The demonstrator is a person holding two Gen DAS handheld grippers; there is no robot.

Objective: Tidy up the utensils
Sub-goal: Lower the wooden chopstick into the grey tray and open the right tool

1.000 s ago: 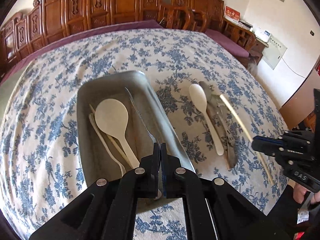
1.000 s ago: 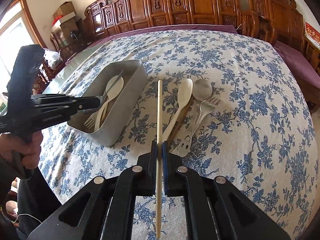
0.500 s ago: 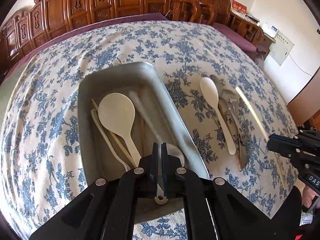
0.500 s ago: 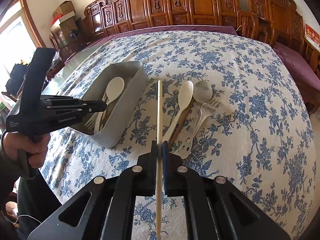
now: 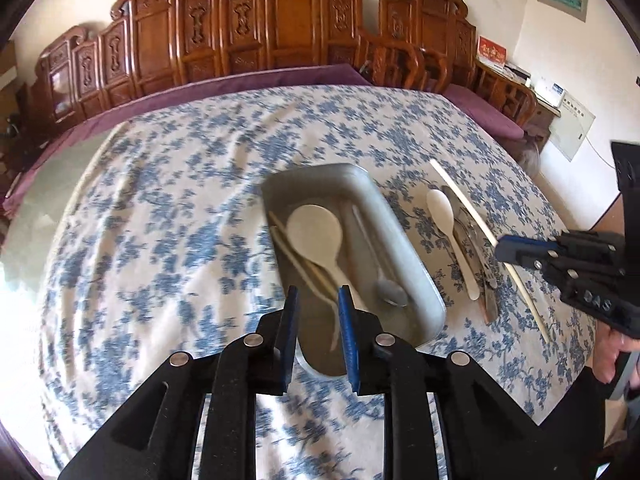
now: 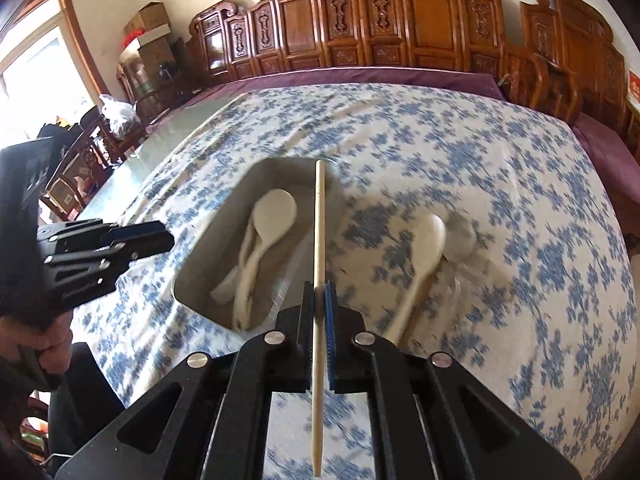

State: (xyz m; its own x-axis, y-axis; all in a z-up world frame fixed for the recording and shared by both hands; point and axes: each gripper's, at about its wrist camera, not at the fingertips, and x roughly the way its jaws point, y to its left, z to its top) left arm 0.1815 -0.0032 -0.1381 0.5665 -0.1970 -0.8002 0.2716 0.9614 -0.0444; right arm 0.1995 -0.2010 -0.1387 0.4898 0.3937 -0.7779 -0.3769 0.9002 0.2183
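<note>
A grey metal tray (image 5: 408,248) (image 6: 216,224) on the flowered cloth holds a cream rice paddle (image 5: 316,228) (image 6: 276,212), pale thin utensils and a metal spoon (image 5: 390,294). My left gripper (image 5: 316,306) (image 6: 160,238) hovers above the tray's near end; its jaws are opening with nothing between them. My right gripper (image 6: 319,292) (image 5: 516,248) is shut on a long pale chopstick (image 6: 319,216) (image 5: 464,200), held clear of the cloth with its far end over the tray's right rim. A cream spoon (image 5: 442,204) (image 6: 428,236) and metal utensils (image 5: 476,248) lie on the cloth right of the tray.
The cloth covers a big table (image 5: 160,200) with a purple border at the back. Carved wooden chairs (image 5: 280,32) line the far side. A person's hand (image 6: 44,332) holds the left gripper's handle. More chairs and boxes stand at the left in the right wrist view.
My left gripper let go of the metal spoon, which now lies in the tray, then rose and drew back with its jaws parting. My right gripper lifted the chopstick and carried it left over the tray's rim.
</note>
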